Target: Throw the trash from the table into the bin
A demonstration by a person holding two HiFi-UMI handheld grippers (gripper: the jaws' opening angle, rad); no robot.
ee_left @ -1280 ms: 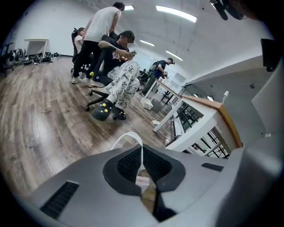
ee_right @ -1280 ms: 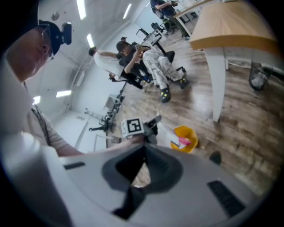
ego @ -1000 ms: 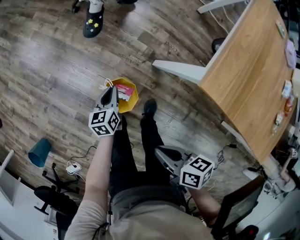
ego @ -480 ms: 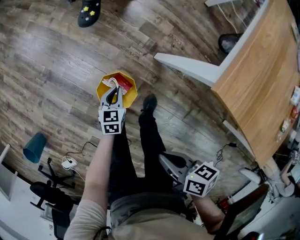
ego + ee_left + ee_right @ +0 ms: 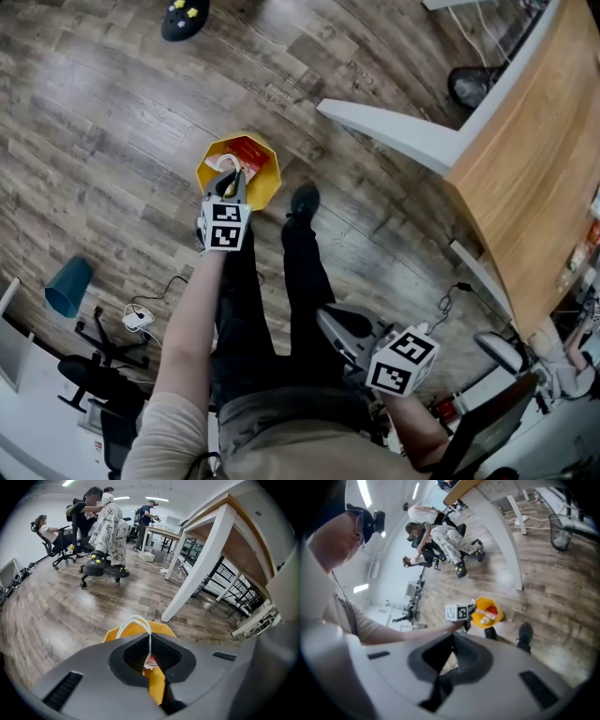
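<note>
Lowering left gripper (image 5: 231,178) closer over yellow bin (image 5: 270,186) than a second back, wrist rolling. Pinching white looped trash (image 5: 222,165) between closed jaws, directly above bin; its lower end disappearing between pads, near rim of bin being covered. Holding right gripper (image 5: 326,321) shut, empty, beside leg. Table (image 5: 525,169) running off right edge.

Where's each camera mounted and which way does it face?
Head view: on the head, facing steeply down; shows arms, legs, left claw, right claw.
Left gripper view: on the left claw, facing the yellow bin; shows its jaws pinching a white loop.
Right gripper view: on the right claw, facing the left arm; shows its shut jaws.
All share the bin.
</note>
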